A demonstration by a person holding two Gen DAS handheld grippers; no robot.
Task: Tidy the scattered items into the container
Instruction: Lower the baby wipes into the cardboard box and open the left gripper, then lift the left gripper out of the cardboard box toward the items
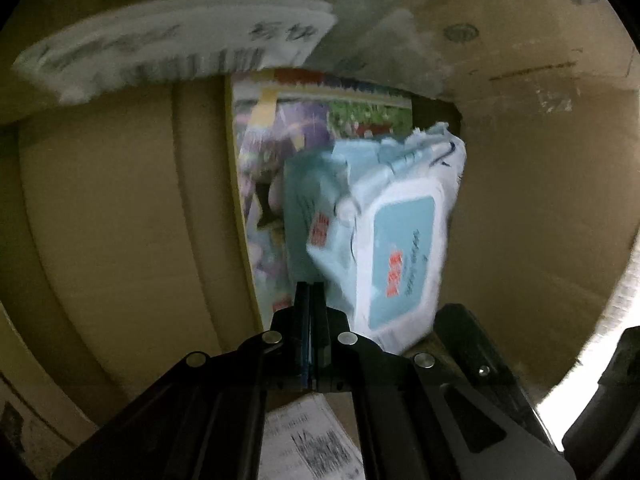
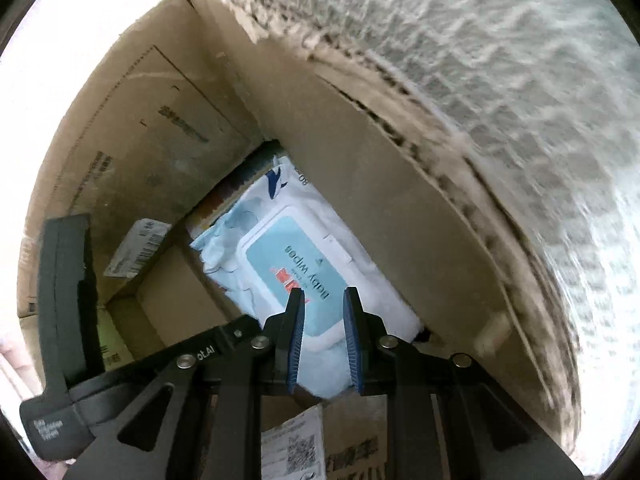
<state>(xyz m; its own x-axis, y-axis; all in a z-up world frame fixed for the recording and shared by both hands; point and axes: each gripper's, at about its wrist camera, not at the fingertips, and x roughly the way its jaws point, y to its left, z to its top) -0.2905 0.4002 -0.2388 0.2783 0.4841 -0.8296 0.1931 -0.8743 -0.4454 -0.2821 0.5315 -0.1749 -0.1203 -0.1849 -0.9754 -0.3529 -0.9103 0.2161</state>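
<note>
- Inside a cardboard box, a baby wipes pack lies atop a colourful book.
- Left gripper is fully closed, empty.
- Right gripper hovers above, narrowly parted, holding nothing.

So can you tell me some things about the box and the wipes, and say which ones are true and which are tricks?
1. The wipes pack lies inside the cardboard box. True.
2. The left gripper is wide open. False: its fingers are shut together.
3. The wipes pack has a blue lid. True.
4. The right gripper is squeezing the wipes pack. False: its fingers have a gap and hold nothing.
5. A colourful picture book lies under the wipes pack. True.
</note>
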